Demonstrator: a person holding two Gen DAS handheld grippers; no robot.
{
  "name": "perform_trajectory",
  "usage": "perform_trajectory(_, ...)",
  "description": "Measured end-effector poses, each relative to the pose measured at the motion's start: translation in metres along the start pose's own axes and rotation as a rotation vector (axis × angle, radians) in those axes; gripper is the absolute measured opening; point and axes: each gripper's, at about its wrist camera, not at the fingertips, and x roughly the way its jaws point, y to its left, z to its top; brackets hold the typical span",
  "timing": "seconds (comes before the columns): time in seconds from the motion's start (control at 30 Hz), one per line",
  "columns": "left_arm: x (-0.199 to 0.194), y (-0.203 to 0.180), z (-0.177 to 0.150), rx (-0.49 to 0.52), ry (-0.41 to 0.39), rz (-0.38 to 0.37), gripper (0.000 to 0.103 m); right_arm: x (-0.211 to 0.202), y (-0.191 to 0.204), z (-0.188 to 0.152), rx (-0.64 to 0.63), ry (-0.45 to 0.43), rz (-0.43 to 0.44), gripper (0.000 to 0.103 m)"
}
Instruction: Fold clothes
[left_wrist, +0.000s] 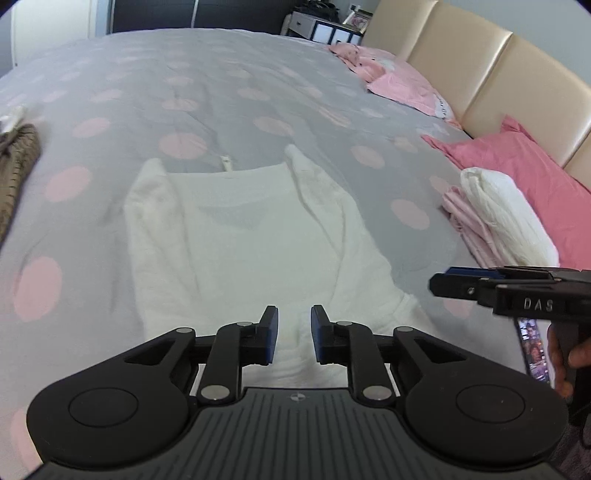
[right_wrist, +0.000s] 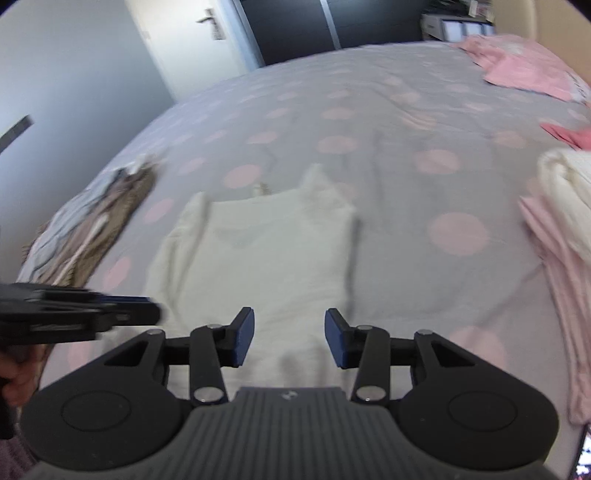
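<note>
Two grippers hover over the near hem of a white top (left_wrist: 236, 236) lying flat on a dotted duvet (left_wrist: 110, 92); left gripper (left_wrist: 293, 334) and right gripper (right_wrist: 289, 338) both released, gripping nothing.

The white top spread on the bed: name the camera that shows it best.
Left wrist view: the white top is sharp, both straps and the neckline visible. The right wrist view shows it whole too, but motion-blurred.
</note>
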Motion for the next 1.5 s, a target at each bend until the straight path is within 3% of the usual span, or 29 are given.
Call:
perform_trajectory(0.1, -0.011, 0.011, -0.011, -0.025, -0.014, 0.058, 0.025, 0.004, -0.007, -0.006, 0.041, 0.034, 0.028, 0.046)
perform_trajectory(0.17, -0.019, 0.022, -0.019, -0.070, -0.027, 0.073, 0.047, 0.008, -0.005, -0.011, 0.027, 0.057, 0.037, 0.046)
perform_trajectory(0.2, -0.022, 0.028, -0.024, -0.094, -0.032, 0.075, 0.048, 0.010, -0.003, -0.014, 0.017, 0.067, 0.035, 0.046)
perform_trajectory(0.33, -0.025, 0.045, -0.038, -0.165, -0.017, 0.042, 0.048, 0.018, -0.005, -0.025, 0.031, 0.111, 0.064, 0.044)
perform_trajectory(0.37, -0.026, 0.048, -0.041, -0.179, -0.016, 0.032, 0.048, 0.020, -0.005, -0.027, 0.025, 0.118, 0.063, 0.037)
perform_trajectory(0.4, -0.026, 0.049, -0.043, -0.186, -0.015, 0.021, 0.048, 0.022, -0.005, -0.028, 0.012, 0.123, 0.054, 0.021)
perform_trajectory(0.43, -0.026, 0.049, -0.046, -0.184, -0.017, 0.010, 0.048, 0.023, -0.005, -0.028, -0.006, 0.122, 0.031, 0.011)
perform_trajectory(0.5, -0.023, 0.048, -0.050, -0.162, -0.016, 0.008, 0.047, 0.025, -0.009, -0.029, -0.010, 0.111, -0.011, 0.005)
perform_trajectory(0.53, -0.019, 0.047, -0.051, -0.140, -0.009, 0.021, 0.044, 0.027, -0.012, -0.029, 0.005, 0.112, -0.016, 0.005)
perform_trajectory(0.57, -0.014, 0.045, -0.053, -0.115, 0.000, 0.043, 0.029, 0.029, -0.015, -0.029, 0.018, 0.115, -0.018, 0.005)
perform_trajectory(0.6, -0.009, 0.044, -0.055, -0.091, 0.010, 0.065, 0.022, 0.032, -0.016, -0.030, 0.021, 0.117, -0.022, 0.005)
perform_trajectory(0.67, 0.000, 0.050, -0.059, -0.099, 0.025, 0.090, 0.020, 0.036, -0.014, -0.032, 0.009, 0.118, -0.033, 0.005)
perform_trajectory(0.73, 0.006, 0.056, -0.064, -0.119, 0.037, 0.104, 0.021, 0.039, -0.015, -0.033, 0.012, 0.120, -0.037, 0.006)
perform_trajectory(0.83, 0.003, 0.062, -0.064, -0.142, 0.028, 0.112, 0.033, 0.037, -0.019, -0.031, 0.053, 0.114, -0.042, 0.011)
perform_trajectory(0.93, -0.011, 0.062, -0.060, -0.147, -0.021, 0.135, 0.037, 0.026, -0.018, -0.024, 0.074, 0.070, -0.063, 0.030)
perform_trajectory(1.03, -0.020, 0.065, -0.052, -0.168, -0.055, 0.134, 0.046, 0.016, -0.013, -0.015, 0.090, 0.043, -0.055, 0.035)
perform_trajectory(1.2, -0.007, 0.081, -0.027, -0.238, -0.042, 0.090, 0.048, 0.030, -0.002, 0.009, 0.053, 0.098, -0.028, 0.046)
perform_trajectory(1.37, 0.024, 0.095, 0.002, -0.203, -0.036, 0.120, 0.048, 0.062, -0.001, 0.029, 0.033, 0.142, -0.044, 0.047)
perform_trajectory(1.5, 0.044, 0.111, 0.028, -0.210, -0.064, 0.163, 0.048, 0.086, 0.001, 0.054, -0.068, 0.108, -0.071, 0.047)
